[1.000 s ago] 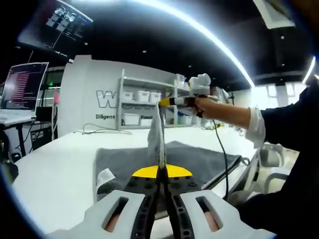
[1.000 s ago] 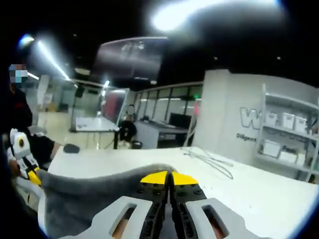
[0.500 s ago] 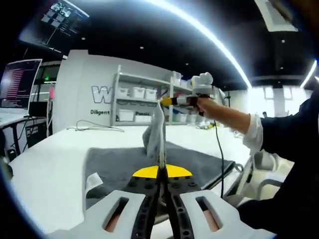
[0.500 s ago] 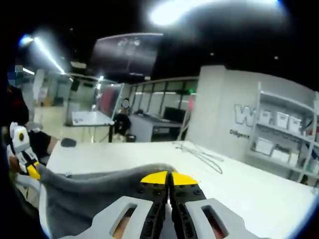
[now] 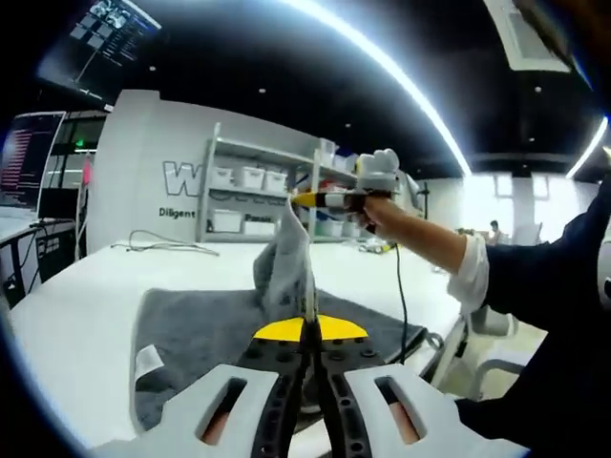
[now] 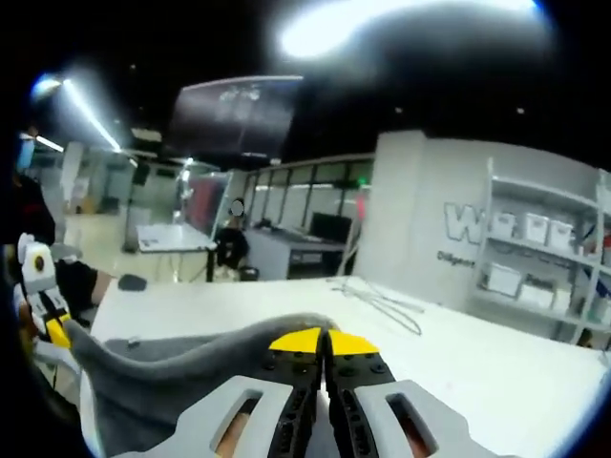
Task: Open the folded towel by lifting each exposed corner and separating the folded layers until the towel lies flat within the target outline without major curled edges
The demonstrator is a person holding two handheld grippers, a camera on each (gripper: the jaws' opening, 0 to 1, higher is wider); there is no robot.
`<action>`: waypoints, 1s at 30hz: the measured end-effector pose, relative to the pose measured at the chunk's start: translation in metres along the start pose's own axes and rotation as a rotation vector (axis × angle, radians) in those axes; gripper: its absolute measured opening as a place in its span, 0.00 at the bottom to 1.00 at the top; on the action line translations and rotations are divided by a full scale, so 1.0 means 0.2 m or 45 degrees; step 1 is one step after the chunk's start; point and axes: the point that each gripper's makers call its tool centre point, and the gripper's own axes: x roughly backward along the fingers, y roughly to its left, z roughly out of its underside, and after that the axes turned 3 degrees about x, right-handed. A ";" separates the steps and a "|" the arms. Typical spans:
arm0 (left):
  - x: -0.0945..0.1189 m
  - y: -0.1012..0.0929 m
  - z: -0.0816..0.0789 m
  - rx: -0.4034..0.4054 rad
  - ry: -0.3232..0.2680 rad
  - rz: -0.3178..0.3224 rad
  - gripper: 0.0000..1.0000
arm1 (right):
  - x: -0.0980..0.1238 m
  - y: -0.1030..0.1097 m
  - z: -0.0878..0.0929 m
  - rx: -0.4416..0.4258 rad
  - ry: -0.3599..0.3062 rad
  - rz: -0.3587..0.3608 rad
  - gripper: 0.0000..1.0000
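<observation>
1. A grey terry-cloth towel lies partly spread on a white table, with one edge lifted off the table in a taut ridge between the two tools.
2. The left gripper, with white jaws and yellow tips, has its jaws pressed together on the near end of that raised towel edge, just above the table.
3. In the left gripper view, the right gripper, held in a person's hand with a white cuff and dark sleeve, pinches the far, higher end of the same edge.
4. In the right gripper view the towel stretches from the right gripper's closed yellow tips to the left gripper at the far left.
5. A small white tag sits at the towel corner nearest the left gripper.
6. Beyond the towel, a thin cable lies on the table, and a white shelf unit with white bins stands behind it against a white wall with grey lettering.
</observation>
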 end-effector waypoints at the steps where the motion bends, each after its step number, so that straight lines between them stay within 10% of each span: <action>1: 0.00 0.00 0.00 0.000 -0.003 -0.001 0.02 | 0.01 -0.01 0.00 -0.010 -0.002 0.009 0.00; 30: -0.18 -0.29 -0.11 -0.045 -0.033 0.102 0.02 | 0.19 -0.25 0.05 -0.042 -0.099 0.051 0.00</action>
